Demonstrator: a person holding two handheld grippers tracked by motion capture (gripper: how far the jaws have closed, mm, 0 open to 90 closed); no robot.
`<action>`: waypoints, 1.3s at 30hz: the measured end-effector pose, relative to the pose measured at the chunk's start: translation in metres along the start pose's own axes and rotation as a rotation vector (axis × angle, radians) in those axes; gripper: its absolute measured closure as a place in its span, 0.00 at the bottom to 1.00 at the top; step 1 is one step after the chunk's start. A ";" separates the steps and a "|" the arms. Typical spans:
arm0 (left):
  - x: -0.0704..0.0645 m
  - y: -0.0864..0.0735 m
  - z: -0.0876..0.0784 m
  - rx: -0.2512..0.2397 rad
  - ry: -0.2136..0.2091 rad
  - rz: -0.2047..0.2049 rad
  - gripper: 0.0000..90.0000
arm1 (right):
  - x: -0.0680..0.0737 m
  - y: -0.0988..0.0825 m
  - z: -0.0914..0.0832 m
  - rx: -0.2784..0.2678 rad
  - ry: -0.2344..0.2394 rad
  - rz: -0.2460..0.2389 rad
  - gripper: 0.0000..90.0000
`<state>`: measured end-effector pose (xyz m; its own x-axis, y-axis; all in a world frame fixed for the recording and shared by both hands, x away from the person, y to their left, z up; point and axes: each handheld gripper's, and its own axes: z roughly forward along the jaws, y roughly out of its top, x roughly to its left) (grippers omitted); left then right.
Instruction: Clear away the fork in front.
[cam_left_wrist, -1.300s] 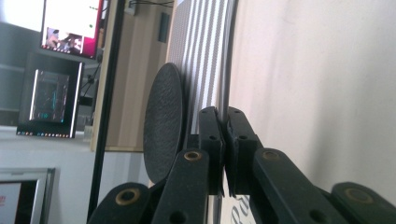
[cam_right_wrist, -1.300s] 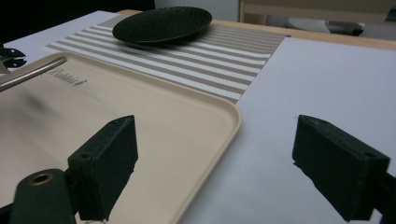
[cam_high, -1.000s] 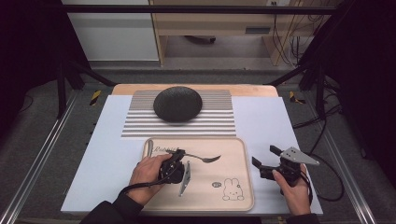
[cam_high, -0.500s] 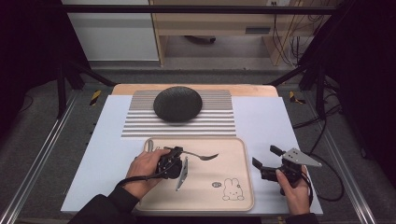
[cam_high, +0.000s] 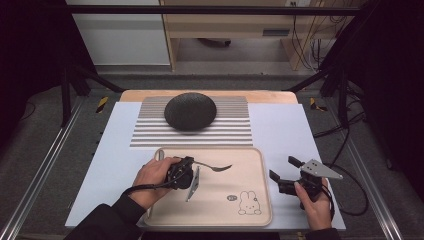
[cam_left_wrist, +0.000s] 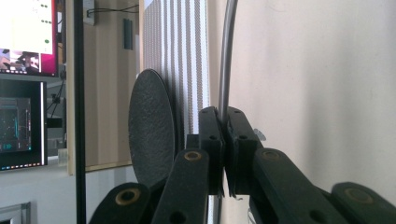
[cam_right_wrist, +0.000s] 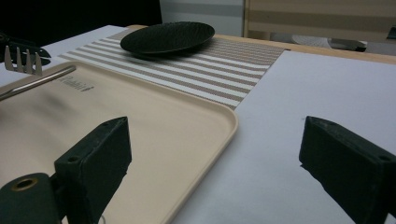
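Left gripper (cam_high: 186, 169): its jaws are clamped together on the thin metal handle of the fork (cam_high: 216, 166), over the near-left part of the tray (cam_high: 252, 156), with the person's left hand (cam_high: 155, 176) wrapped round its body.
Left gripper view: the two black pads (cam_left_wrist: 211, 140) meet on the handle (cam_left_wrist: 226, 60), which rises straight out from between them and runs on past the tips; the tines are out of frame here.
High view, fork: the handle leaves the fingertips and the head lies just beyond them, over the tray's middle; whether it rests on the tray or hangs just above it cannot be told.
Right gripper view, fork: four tines (cam_right_wrist: 21, 61) stand at the far left edge, a detail the other two views do not give.
Knife (cam_high: 193, 183): it lies on the tray just beside the left gripper, on the side toward the person.
Right gripper (cam_high: 285, 172): its jaws stand wide apart with nothing between them, over the pale mat (cam_high: 280, 125) just off the tray's right edge.
Right gripper view: the tray's rounded corner (cam_right_wrist: 229, 122) lies between and just beyond the two pads (cam_right_wrist: 100, 147).
Writing: a small printed label (cam_right_wrist: 74, 84) sits near the tray's far-left corner, too small to read; a rabbit drawing (cam_high: 248, 202) and a tiny mark beside it sit at the near-right corner.
Far: the dark plate (cam_high: 190, 111) rests on the striped placemat (cam_high: 150, 136), well beyond both sets of fingers.
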<state>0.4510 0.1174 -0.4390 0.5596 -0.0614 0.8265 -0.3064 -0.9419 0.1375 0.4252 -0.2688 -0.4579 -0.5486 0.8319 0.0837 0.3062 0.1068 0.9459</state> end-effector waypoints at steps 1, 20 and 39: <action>0.000 -0.001 0.001 -0.005 -0.006 -0.004 0.96 | 0.000 0.000 0.000 0.000 0.000 0.002 0.11; -0.003 -0.012 0.015 0.035 -0.098 0.005 0.96 | -0.002 -0.002 0.002 0.014 -0.001 0.014 0.10; 0.002 -0.026 0.023 0.066 -0.174 0.004 0.96 | -0.001 -0.003 0.004 0.028 0.004 0.017 0.10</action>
<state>0.4779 0.1344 -0.4539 0.6846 -0.1161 0.7196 -0.2613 -0.9607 0.0936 0.4284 -0.2674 -0.4619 -0.5464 0.8314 0.1014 0.3373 0.1075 0.9352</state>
